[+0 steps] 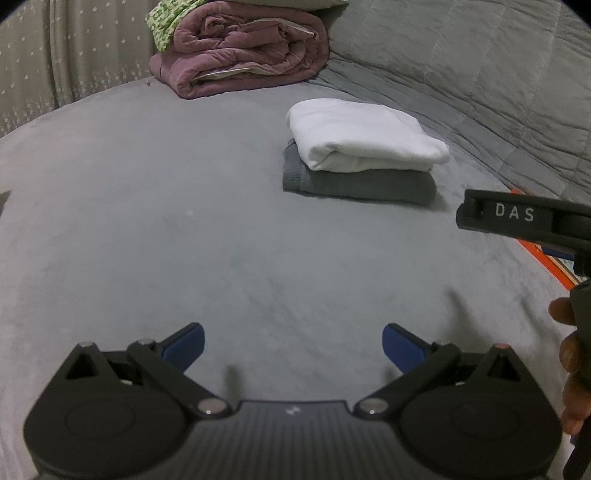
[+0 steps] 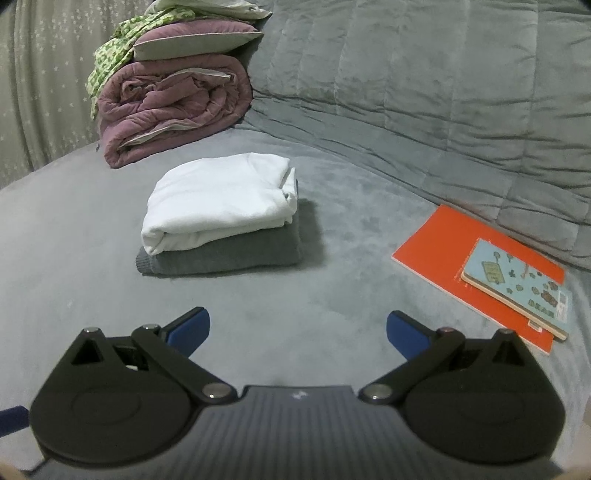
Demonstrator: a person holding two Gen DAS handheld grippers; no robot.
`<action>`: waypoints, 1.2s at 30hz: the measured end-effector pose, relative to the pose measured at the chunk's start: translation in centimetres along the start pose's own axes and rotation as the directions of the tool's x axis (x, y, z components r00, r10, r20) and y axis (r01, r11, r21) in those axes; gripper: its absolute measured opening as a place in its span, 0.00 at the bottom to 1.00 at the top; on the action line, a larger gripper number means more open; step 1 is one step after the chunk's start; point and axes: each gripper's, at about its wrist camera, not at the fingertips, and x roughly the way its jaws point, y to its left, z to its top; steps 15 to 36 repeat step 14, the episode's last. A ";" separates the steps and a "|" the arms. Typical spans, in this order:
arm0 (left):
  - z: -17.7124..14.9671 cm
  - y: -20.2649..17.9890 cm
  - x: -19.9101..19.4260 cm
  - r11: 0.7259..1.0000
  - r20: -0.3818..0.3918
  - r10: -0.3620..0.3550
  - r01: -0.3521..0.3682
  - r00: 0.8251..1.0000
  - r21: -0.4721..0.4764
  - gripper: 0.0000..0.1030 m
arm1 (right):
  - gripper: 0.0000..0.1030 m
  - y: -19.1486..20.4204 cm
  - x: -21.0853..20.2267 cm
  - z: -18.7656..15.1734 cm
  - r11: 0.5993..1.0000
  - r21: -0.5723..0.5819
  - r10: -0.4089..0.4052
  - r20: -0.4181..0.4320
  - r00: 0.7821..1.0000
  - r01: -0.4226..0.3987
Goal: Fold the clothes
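A folded white garment (image 1: 364, 134) (image 2: 221, 199) lies on top of a folded dark grey garment (image 1: 358, 184) (image 2: 225, 254) on the grey bed cover (image 1: 184, 240) (image 2: 332, 295). My left gripper (image 1: 293, 345) is open and empty, low over bare cover, well short and left of the stack. My right gripper (image 2: 298, 330) is open and empty, short of the stack and to its right. Part of the right gripper's black body marked DAS (image 1: 524, 218) shows at the right edge of the left wrist view.
A rolled mauve comforter (image 1: 240, 48) (image 2: 173, 107) with a green patterned cloth (image 1: 166, 18) (image 2: 118, 48) and a pillow (image 2: 195, 42) sits at the back. An orange notebook (image 2: 443, 243) with a light blue book (image 2: 517, 280) lies at the right. A quilted grey blanket (image 2: 443, 92) rises behind.
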 end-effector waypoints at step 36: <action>-0.1 0.6 -0.2 1.000 0.004 -0.001 0.001 1.000 -0.015 1.00 | 1.00 0.3 0.4 -0.3 1.000 -0.014 0.000 -0.011 1.000 0.000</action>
